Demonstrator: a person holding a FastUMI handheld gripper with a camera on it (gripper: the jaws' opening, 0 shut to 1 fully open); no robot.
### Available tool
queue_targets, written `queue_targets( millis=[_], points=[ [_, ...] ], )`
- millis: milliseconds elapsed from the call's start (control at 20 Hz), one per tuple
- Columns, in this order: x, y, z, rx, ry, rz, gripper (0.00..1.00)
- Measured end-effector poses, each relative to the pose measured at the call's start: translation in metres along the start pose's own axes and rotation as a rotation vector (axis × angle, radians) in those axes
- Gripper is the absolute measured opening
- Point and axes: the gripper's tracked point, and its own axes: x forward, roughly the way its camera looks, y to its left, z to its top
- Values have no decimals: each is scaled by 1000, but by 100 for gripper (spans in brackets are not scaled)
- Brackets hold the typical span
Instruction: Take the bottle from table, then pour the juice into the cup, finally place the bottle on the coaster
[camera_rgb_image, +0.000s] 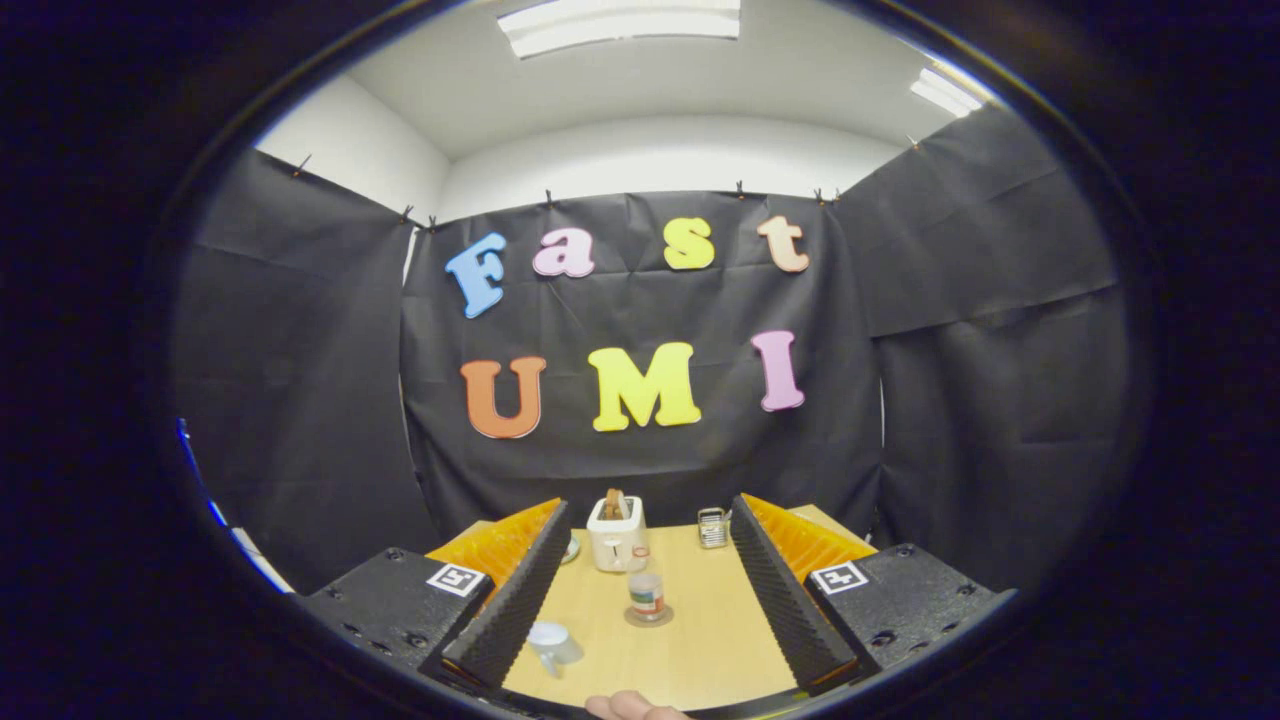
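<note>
A: How did the gripper (645, 600) stand at that moment?

B: Its two fingers (515, 600) were spread wide apart over the wooden table (720, 640), and nothing was between them but bare tabletop and the things farther on. It had hold of nothing.

A: And the bottle?

B: The bottle (647, 594) stood upright between the lines of the two fingers, well ahead of them, about midway across the table. It carried a coloured label band, and it sat on a round coaster (649, 616), whose rim showed all around its base.

A: Where was the cup?

B: The cup (553, 645) was just beside the inner edge of the left finger, nearer than the bottle. It was pale with a handle; the view was too small and curved there to say whether it stood straight or leaned.

A: Anything behind those?

B: A white toaster (617, 535) with slices of toast sticking out of its top stood beyond the bottle, near the far edge. To its right, close to the right finger's tip, was a small metal rack-like object (712, 527). A bit of a hand (632, 706) showed at the near edge of the table.
</note>
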Motion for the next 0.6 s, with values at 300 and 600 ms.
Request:
queue_targets(
  millis=[300,600],
  points=[
    [-15,-6,18,-56,-27,-38,100],
    [-26,-11,26,-80,-41,-43,100]
  ],
)
